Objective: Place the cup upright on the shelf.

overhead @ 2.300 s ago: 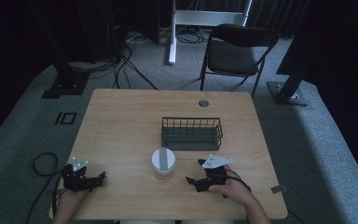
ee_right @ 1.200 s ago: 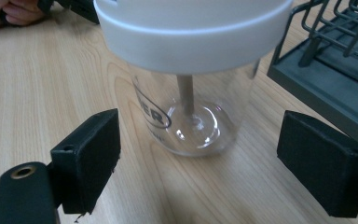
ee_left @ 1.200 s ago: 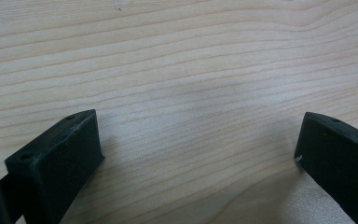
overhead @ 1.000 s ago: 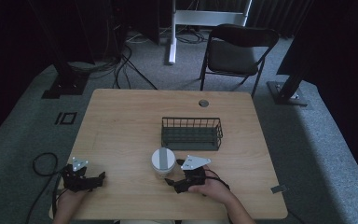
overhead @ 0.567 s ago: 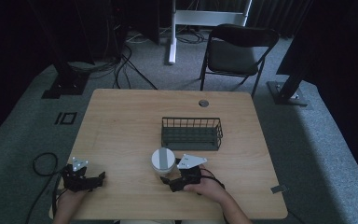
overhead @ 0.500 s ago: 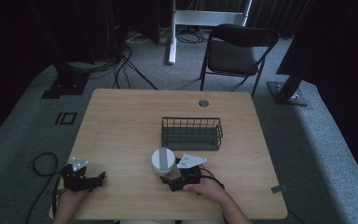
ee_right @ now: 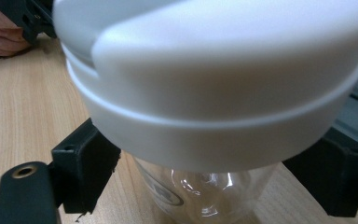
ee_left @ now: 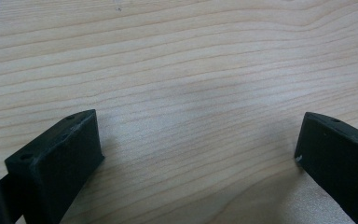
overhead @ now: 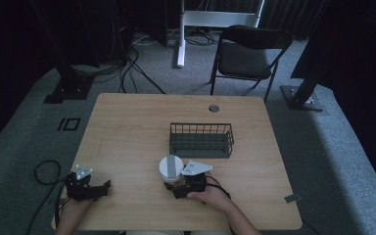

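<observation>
A clear bottle with a wide white lid (overhead: pixel 170 166) stands upright on the wooden table (overhead: pixel 127 137), just in front of the wire basket. My right gripper (overhead: pixel 175 188) is at its near side, low on the table. In the right gripper view the lid (ee_right: pixel 214 84) looms close and the clear body (ee_right: pixel 205 191) sits between the two black jaws, which stand apart from it on both sides, so the gripper is open. My left gripper (overhead: pixel 98 189) rests near the front left corner; its jaws (ee_left: pixel 198 149) are wide open over bare wood.
A dark wire basket (overhead: pixel 201 125), with nothing in it, stands behind the bottle at mid-table. A round cable hole (overhead: pixel 214 107) lies near the far edge. A folding chair (overhead: pixel 249 54) stands beyond the table. The other hand (ee_right: pixel 0 39) shows at upper left in the right gripper view.
My right gripper has slid left along the front of the table up to the bottle, and its jaws now straddle the clear body. The left gripper has stayed put.
</observation>
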The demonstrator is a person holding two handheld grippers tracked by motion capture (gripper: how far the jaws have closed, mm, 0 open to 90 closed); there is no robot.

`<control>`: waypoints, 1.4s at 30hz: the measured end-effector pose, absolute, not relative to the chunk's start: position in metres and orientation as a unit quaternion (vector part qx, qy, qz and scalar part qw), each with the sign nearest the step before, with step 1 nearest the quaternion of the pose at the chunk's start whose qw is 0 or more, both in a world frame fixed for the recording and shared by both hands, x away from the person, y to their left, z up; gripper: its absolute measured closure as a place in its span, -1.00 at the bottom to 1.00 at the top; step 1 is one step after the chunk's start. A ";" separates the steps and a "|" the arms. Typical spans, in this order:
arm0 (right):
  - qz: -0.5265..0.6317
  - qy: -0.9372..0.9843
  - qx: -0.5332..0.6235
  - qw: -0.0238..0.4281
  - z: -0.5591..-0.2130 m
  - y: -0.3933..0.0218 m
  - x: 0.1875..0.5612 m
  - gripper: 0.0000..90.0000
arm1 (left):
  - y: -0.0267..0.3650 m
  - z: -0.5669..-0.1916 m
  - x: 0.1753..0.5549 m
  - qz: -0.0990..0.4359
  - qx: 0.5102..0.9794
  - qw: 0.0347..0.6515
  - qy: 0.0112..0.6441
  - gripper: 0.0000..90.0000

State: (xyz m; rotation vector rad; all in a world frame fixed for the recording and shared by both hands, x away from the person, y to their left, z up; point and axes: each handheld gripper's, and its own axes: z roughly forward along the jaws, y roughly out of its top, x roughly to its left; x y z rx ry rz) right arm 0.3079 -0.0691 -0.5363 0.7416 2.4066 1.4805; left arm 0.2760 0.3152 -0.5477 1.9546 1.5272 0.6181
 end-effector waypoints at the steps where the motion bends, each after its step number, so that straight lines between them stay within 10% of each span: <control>1: 0.504 0.819 0.252 0.110 -0.536 -0.069 0.308 -0.70 | 0.315 -0.548 0.276 0.231 0.732 0.289 0.572 -0.99; 42: 0.510 0.803 0.270 0.146 -0.535 -0.053 0.309 -0.59 | 0.315 -0.548 0.276 0.231 0.732 0.289 0.572 -0.99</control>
